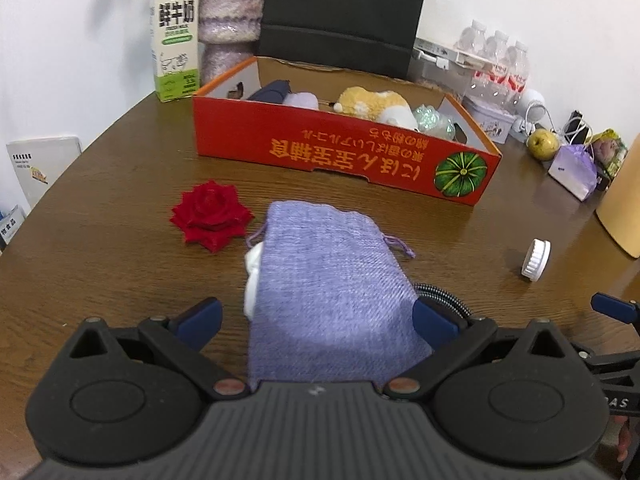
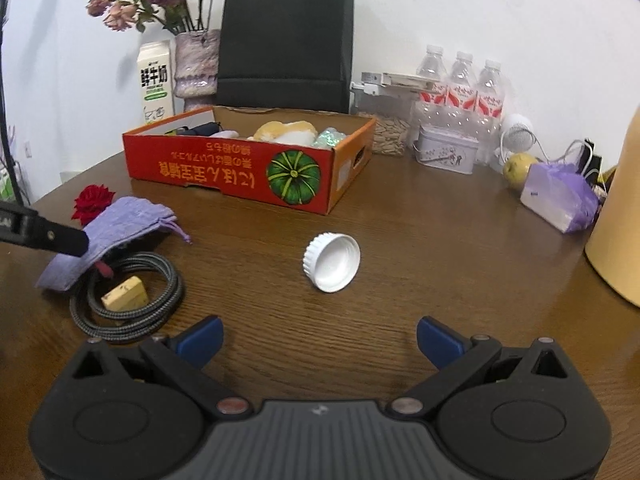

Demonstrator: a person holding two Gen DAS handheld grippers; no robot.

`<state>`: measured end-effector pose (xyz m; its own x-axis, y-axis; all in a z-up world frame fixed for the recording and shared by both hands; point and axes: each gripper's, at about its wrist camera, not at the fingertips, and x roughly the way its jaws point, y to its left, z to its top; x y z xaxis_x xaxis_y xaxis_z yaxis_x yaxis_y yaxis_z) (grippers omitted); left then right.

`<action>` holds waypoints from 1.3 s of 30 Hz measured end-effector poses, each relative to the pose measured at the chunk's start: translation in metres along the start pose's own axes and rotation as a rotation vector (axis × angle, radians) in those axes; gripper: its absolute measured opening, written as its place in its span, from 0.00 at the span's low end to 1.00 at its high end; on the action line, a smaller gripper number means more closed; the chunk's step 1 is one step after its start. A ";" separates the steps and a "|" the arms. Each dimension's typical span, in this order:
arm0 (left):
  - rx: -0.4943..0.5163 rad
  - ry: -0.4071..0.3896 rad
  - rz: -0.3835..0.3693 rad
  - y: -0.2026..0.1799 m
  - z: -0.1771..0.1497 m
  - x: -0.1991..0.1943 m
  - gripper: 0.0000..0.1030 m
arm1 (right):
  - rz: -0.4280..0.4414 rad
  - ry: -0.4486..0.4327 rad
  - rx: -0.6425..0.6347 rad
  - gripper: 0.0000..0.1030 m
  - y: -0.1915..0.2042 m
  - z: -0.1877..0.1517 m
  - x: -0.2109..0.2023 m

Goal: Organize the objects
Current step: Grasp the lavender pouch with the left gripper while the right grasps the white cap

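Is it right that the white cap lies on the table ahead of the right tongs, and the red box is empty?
Not quite. The white cap does lie on the table ahead of the right tongs, but the red box isn't empty: the right wrist view shows a plush toy and other items inside.

A dark brown wooden table (image 2: 420, 248) carries a red cardboard box (image 2: 240, 176) printed with a green pumpkin, set toward the back. In front of it lie a red fabric rose (image 1: 212, 216), a lilac knitted pouch (image 1: 328, 288), a coiled braided cable (image 2: 128, 308) ringing a small yellow block (image 2: 125, 294), and a white bottle cap (image 2: 332, 262) tipped on its side. A milk carton (image 2: 155, 82), a vase (image 2: 196, 68), a black paper bag (image 2: 286, 46) and water bottles (image 2: 460, 92) line the far edge
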<state>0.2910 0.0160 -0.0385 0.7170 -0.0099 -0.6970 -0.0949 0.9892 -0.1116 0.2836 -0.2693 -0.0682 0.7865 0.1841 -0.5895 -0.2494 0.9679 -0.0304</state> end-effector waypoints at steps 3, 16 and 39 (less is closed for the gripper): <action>-0.016 0.006 0.002 -0.003 0.000 0.010 1.00 | 0.011 -0.010 0.022 1.00 -0.003 -0.002 0.001; -0.027 -0.019 -0.031 0.002 -0.010 -0.003 0.81 | 0.046 -0.004 -0.008 1.00 -0.016 0.017 0.030; -0.023 -0.010 -0.014 0.001 -0.013 -0.002 0.84 | 0.107 0.005 -0.017 0.47 -0.022 0.038 0.062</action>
<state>0.2804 0.0149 -0.0459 0.7256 -0.0221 -0.6878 -0.1006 0.9853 -0.1378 0.3587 -0.2726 -0.0735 0.7523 0.2855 -0.5938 -0.3415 0.9397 0.0192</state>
